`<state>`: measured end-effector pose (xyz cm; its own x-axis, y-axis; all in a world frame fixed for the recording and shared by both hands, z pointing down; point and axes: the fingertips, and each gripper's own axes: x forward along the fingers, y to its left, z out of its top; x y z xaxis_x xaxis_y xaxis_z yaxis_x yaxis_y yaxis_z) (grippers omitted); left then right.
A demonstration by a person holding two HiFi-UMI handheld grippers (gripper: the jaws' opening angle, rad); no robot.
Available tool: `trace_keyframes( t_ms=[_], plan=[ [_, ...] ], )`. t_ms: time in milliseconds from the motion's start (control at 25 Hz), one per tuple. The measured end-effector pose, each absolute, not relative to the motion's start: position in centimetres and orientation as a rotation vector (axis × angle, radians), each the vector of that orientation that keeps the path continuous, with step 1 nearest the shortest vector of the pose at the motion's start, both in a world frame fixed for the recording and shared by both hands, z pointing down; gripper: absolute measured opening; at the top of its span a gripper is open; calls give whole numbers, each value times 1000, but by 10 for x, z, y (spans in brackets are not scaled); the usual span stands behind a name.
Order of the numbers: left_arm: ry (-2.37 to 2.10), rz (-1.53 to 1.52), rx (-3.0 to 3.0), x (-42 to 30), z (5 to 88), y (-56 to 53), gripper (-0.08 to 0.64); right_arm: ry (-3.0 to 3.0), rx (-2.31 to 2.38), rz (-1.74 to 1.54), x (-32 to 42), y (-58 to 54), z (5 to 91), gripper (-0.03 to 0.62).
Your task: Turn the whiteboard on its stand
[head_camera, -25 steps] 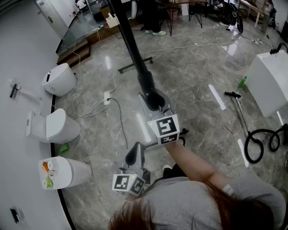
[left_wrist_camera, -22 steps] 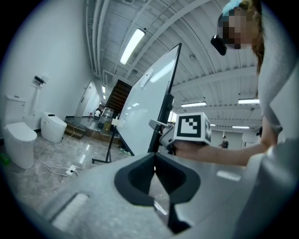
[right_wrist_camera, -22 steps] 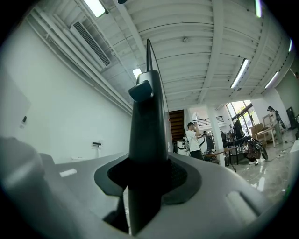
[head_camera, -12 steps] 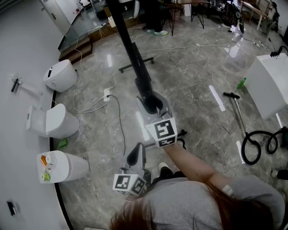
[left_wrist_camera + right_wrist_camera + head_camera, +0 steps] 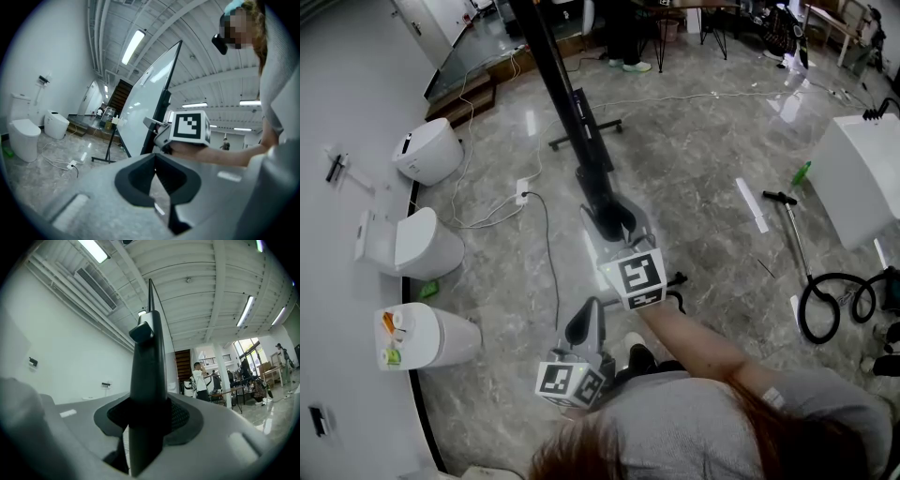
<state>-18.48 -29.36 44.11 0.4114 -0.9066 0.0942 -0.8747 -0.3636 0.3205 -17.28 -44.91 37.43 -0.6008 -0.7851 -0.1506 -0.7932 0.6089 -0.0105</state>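
The whiteboard point(image 5: 565, 94) is seen edge-on from above as a long black frame on a wheeled stand point(image 5: 584, 132). My right gripper point(image 5: 615, 221) is shut on the frame's near end. In the right gripper view the black frame edge point(image 5: 149, 366) stands upright between the jaws of that gripper point(image 5: 147, 414). My left gripper point(image 5: 581, 328) hangs back close to the person's body, shut on nothing. In the left gripper view its jaws point(image 5: 154, 161) meet at the tips. Beyond them are the white board face point(image 5: 143, 110) and the right gripper point(image 5: 159, 133) on its edge.
Three white toilets point(image 5: 427, 150) point(image 5: 412, 246) point(image 5: 431, 337) line the left wall. A power strip with cables point(image 5: 523, 197) lies on the marble floor. At the right are a white box point(image 5: 862, 178), a green bottle point(image 5: 803, 172) and a black hose point(image 5: 825, 305). People stand at the back.
The board's far end has swung left in the head view, and its near end has come a little toward the person with the right gripper still on it. The left gripper stays shut.
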Motion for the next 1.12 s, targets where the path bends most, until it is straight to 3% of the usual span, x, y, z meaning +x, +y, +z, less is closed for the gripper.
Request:
trace_keyframes(
  t_ms=[1120],
  plan=[
    [-1615, -180, 2319, -151, 440, -202, -5, 2730, -1232, 52, -149, -367, 374, 175]
  ],
)
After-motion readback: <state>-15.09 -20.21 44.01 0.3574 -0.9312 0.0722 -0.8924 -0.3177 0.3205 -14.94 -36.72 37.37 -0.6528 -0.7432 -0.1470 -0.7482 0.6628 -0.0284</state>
